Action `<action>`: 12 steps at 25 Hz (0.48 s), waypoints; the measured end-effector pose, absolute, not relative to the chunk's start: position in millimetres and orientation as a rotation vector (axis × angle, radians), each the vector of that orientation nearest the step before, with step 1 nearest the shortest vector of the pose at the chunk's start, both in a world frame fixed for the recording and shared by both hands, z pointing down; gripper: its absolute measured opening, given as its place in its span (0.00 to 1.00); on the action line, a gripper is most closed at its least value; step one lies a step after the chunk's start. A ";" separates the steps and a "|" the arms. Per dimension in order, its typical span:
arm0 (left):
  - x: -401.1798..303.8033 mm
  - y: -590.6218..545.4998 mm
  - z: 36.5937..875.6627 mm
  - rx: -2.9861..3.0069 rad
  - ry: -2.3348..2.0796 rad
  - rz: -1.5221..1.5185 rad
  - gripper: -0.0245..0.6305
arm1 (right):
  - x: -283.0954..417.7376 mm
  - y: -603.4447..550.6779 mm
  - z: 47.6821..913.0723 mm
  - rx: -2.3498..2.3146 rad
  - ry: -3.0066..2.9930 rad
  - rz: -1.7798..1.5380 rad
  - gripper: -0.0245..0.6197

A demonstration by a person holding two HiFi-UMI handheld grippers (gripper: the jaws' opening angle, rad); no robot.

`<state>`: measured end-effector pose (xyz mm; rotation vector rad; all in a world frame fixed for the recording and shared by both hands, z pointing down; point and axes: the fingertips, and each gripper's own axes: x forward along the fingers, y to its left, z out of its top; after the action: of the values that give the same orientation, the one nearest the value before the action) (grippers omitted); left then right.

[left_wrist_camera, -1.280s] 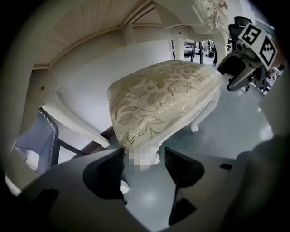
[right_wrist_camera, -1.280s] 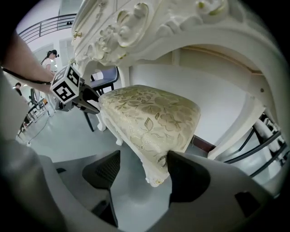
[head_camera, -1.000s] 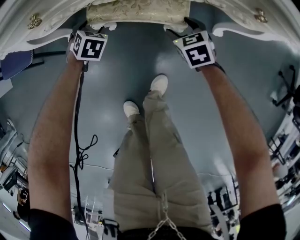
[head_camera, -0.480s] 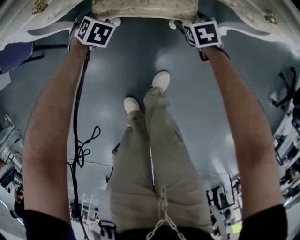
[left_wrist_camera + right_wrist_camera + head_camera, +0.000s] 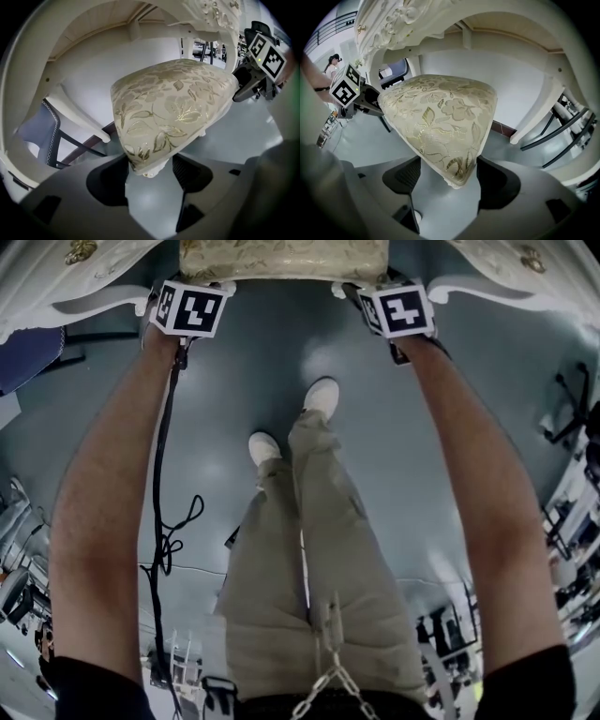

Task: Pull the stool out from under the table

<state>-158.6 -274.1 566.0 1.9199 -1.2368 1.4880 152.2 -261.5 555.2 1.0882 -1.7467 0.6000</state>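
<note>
The stool (image 5: 281, 257), with a gold floral cushion, stands under the white carved table (image 5: 84, 282); only its front edge shows in the head view. My left gripper (image 5: 150, 171) is at the stool's (image 5: 173, 103) front left corner. Its jaws have just been opening, and the corner sits between them with a gap at the right pad (image 5: 190, 171). My right gripper (image 5: 449, 176) straddles the stool's (image 5: 440, 112) front right corner. Its jaws have also just been opening and stand wide around that corner. Both marker cubes (image 5: 190, 308) (image 5: 397, 310) sit against the stool's front edge.
The person's legs and white shoes (image 5: 319, 404) stand on the grey floor behind the stool. A black cable (image 5: 169, 531) trails on the left. White table legs (image 5: 79, 122) (image 5: 534, 117) flank the stool, and a dark chair (image 5: 51, 136) stands left of the table.
Both marker cubes have shifted a little toward the stool's front edge, and the right one has rolled to sit squarer. The stool stays under the table.
</note>
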 end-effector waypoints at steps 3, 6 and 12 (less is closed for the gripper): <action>-158.5 -258.1 566.1 1.923 -1.230 1.476 0.48 | 152.4 -251.2 556.1 1.078 -1.738 0.597 0.59; -163.0 -236.9 567.2 1.923 -1.217 1.451 0.48 | 148.3 -239.1 557.7 1.058 -1.727 0.589 0.59; -171.2 -198.7 574.9 1.909 -1.184 1.445 0.48 | 142.2 -205.6 565.9 1.025 -1.692 0.593 0.59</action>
<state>-171.2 -198.7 574.9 1.9094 -1.1837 1.4449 142.2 -205.6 565.9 1.0254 -1.6919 0.5931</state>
